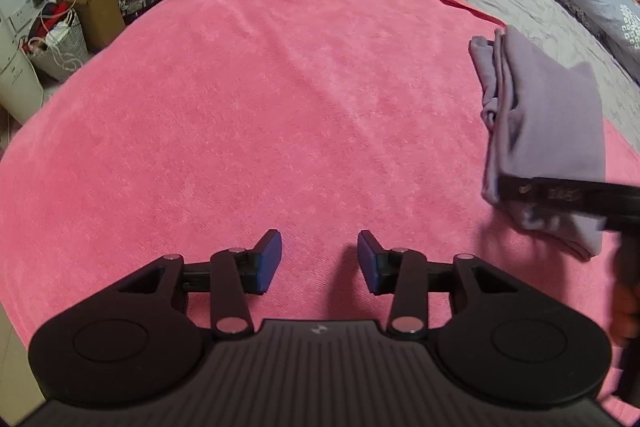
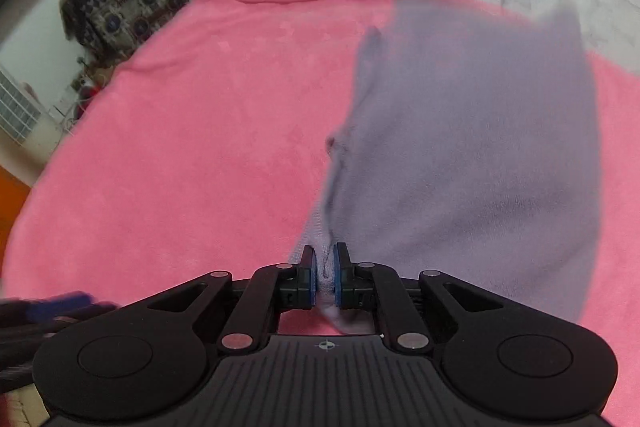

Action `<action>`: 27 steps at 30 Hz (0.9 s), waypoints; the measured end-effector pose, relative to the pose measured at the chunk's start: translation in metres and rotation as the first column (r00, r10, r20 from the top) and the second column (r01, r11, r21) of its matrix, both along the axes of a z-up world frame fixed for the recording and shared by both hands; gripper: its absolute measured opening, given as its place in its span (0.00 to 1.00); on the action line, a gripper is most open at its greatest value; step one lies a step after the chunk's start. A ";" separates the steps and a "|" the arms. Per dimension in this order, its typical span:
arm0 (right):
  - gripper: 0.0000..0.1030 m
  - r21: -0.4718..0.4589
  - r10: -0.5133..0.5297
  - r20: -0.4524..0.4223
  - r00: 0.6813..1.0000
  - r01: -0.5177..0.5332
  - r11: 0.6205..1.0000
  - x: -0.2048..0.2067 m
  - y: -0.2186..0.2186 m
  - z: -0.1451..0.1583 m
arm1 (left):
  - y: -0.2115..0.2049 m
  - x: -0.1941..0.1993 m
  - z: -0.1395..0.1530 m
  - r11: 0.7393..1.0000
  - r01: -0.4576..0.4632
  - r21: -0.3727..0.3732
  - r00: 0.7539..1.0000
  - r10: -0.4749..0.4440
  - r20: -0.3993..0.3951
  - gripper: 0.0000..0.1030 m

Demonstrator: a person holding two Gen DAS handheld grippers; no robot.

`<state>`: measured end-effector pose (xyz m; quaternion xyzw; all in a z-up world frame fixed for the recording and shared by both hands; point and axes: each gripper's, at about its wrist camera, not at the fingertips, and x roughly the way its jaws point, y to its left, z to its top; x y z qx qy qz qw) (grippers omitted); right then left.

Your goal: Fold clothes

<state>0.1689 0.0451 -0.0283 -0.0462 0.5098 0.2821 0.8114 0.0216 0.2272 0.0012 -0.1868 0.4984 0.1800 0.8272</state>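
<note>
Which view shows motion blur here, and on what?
Right wrist view: the purple garment pinched in the right gripper is smeared, its edges soft. Left wrist view: sharper, folds in it readable; the left gripper is crisp. Both bend straight lines, fisheye.

My left tool (image 1: 319,263) hangs level with its blue-padded fingers (image 1: 269,259) spread wide apart, nothing between them. My right tool (image 2: 324,277) has its pads (image 2: 311,279) pressed nearly together, pinching a fold of lilac cloth (image 2: 472,163). From the left view, the right tool's black body (image 1: 568,195) reaches in from the right edge.
</note>
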 end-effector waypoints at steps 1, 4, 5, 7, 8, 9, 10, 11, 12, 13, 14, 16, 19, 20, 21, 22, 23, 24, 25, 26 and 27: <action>0.12 0.006 0.013 0.004 1.000 -0.013 1.000 -0.002 0.000 0.004 | 0.000 0.000 0.002 1.000 0.004 0.007 1.000 -0.004 0.006 0.46; 0.39 0.058 0.105 -0.016 0.994 -0.104 0.993 -0.011 -0.006 0.018 | -0.002 0.007 0.006 1.000 0.016 0.001 0.999 -0.016 0.036 0.46; 0.43 0.069 0.139 -0.023 0.990 -0.137 0.988 -0.016 -0.010 0.023 | -0.003 0.011 0.008 1.000 0.024 -0.001 0.999 -0.024 0.045 0.46; 0.42 0.069 0.184 -0.025 0.983 -0.182 0.981 -0.023 -0.020 0.033 | -0.009 0.023 0.014 0.998 0.062 0.009 0.995 -0.062 0.075 0.46; 0.39 0.063 0.164 -0.020 0.986 -0.162 0.985 -0.026 -0.027 0.037 | -0.013 0.031 0.018 0.996 0.089 0.022 0.991 -0.090 0.094 0.46; 0.39 0.057 0.141 -0.015 0.990 -0.140 0.989 -0.028 -0.035 0.041 | -0.020 0.039 0.022 0.992 0.122 0.035 0.985 -0.126 0.116 0.46; 0.37 0.046 0.089 0.001 0.996 -0.089 0.995 -0.030 -0.047 0.044 | -0.028 0.047 0.027 0.986 0.159 0.048 0.976 -0.165 0.139 0.46; 0.29 0.018 0.043 0.036 0.998 -0.043 0.999 -0.026 -0.052 0.045 | -0.037 0.056 0.031 0.978 0.198 0.060 0.965 -0.205 0.163 0.46; 0.19 -0.009 -0.001 0.073 0.997 0.002 1.000 -0.022 -0.057 0.046 | -0.046 0.064 0.034 0.969 0.238 0.069 0.951 -0.247 0.187 0.46; 0.16 -0.050 -0.025 0.108 0.994 0.031 0.998 -0.018 -0.061 0.045 | -0.055 0.073 0.036 0.958 0.275 0.078 0.936 -0.285 0.205 0.46; 0.11 -0.091 -0.038 0.123 0.992 0.050 0.995 -0.012 -0.063 0.041 | -0.064 0.082 0.035 0.948 0.306 0.085 0.924 -0.317 0.214 0.46; 0.10 -0.141 -0.046 0.107 0.993 0.061 0.988 0.000 -0.065 0.025 | -0.082 0.100 0.028 0.929 0.360 0.091 0.905 -0.371 0.210 0.46; 0.10 -0.146 -0.048 0.097 0.994 0.062 0.987 0.004 -0.062 0.004 | -0.106 0.125 0.004 0.907 0.414 0.081 0.899 -0.421 0.120 0.46; 0.10 -0.145 -0.039 0.093 0.995 0.053 0.988 0.003 -0.063 0.006 | -0.111 0.129 -0.009 0.904 0.417 0.094 0.904 -0.423 0.059 0.47; 0.10 -0.145 -0.030 0.088 0.996 0.042 0.989 0.001 -0.063 0.009 | -0.112 0.131 -0.021 0.905 0.413 0.106 0.909 -0.416 0.013 0.49; 0.10 -0.144 -0.020 0.082 0.996 0.032 0.989 0.000 -0.063 0.011 | -0.111 0.128 -0.028 0.911 0.398 0.111 0.915 -0.402 0.019 0.52; 0.09 -0.131 -0.024 0.065 0.998 0.032 0.991 0.001 -0.066 0.014 | -0.108 0.125 -0.029 0.917 0.385 0.105 0.919 -0.391 0.043 0.52; 0.09 -0.110 -0.039 0.046 0.998 0.044 0.993 0.001 -0.071 0.019 | -0.105 0.123 -0.029 0.920 0.381 0.094 0.921 -0.386 0.050 0.53; 0.09 -0.088 -0.052 0.031 0.998 0.055 0.995 0.002 -0.077 0.023 | -0.104 0.123 -0.030 0.919 0.383 0.089 0.920 -0.388 0.052 0.53; 0.09 -0.072 -0.067 0.028 0.997 0.069 0.995 0.004 -0.082 0.027 | -0.104 0.124 -0.030 0.916 0.391 0.092 0.917 -0.396 0.047 0.53; 0.09 -0.065 -0.076 0.043 0.996 0.079 0.995 0.006 -0.087 0.032 | -0.105 0.125 -0.031 0.912 0.397 0.098 0.914 -0.403 0.041 0.55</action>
